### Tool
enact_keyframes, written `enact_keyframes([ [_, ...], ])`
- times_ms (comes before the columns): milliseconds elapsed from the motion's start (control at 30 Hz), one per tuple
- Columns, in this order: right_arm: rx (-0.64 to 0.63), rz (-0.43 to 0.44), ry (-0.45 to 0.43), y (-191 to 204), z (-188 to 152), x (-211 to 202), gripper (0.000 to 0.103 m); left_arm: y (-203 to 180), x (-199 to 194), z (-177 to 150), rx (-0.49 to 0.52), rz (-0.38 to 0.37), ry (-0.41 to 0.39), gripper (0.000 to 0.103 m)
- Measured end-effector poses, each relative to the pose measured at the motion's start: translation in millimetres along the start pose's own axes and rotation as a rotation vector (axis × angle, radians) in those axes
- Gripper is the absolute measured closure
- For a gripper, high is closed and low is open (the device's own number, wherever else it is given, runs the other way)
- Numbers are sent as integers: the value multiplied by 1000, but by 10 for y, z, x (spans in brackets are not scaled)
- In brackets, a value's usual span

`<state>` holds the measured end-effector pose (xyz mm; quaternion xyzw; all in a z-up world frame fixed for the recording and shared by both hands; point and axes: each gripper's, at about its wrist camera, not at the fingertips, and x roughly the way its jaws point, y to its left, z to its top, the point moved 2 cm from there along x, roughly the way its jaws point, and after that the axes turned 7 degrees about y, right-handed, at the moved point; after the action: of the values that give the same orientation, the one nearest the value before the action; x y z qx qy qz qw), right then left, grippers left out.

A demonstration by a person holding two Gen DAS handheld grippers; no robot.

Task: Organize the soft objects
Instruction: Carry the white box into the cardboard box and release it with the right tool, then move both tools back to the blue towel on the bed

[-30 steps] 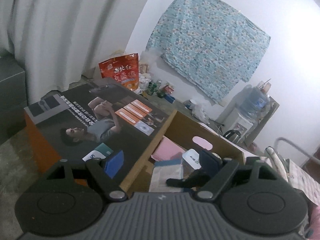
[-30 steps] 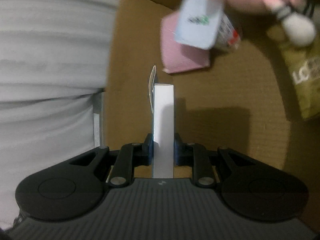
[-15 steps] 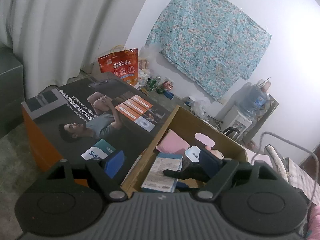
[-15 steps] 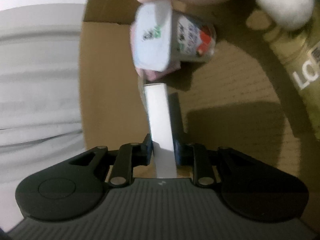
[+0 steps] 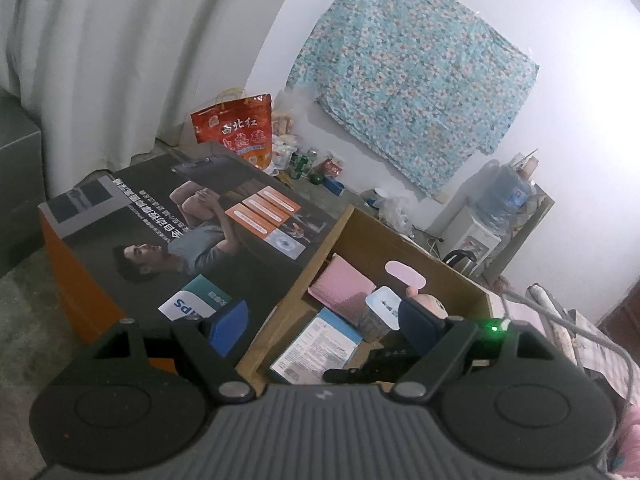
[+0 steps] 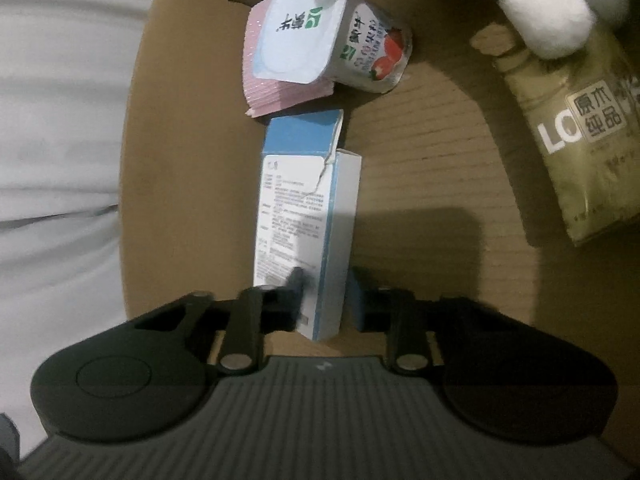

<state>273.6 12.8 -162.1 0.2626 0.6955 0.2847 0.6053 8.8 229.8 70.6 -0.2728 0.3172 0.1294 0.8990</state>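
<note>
Right wrist: box between claw fingers (leaning).

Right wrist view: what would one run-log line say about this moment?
right gripper: straddles blue-and-white carton, grip unclear | blue-and-white carton: on cardboard box floor near yogurt cup | left gripper: open, empty
</note>
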Motion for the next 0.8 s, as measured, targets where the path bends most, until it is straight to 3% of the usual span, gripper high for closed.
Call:
enact_keyframes([
  [167,5,4,-26,75,164,98,86,-13,-16,-2,6,4,1,19],
  [467,-37,24,-36,28,50,-43,82,-33,-33,2,17,2,8,18],
  [700,-129,158,-97,175,-56,-736,71,-147,-69,23,72,-9,21,12],
  [800,-200,231,-161,143,-255,-1311,56,-268,-49,-30,114,-25,46,9],
])
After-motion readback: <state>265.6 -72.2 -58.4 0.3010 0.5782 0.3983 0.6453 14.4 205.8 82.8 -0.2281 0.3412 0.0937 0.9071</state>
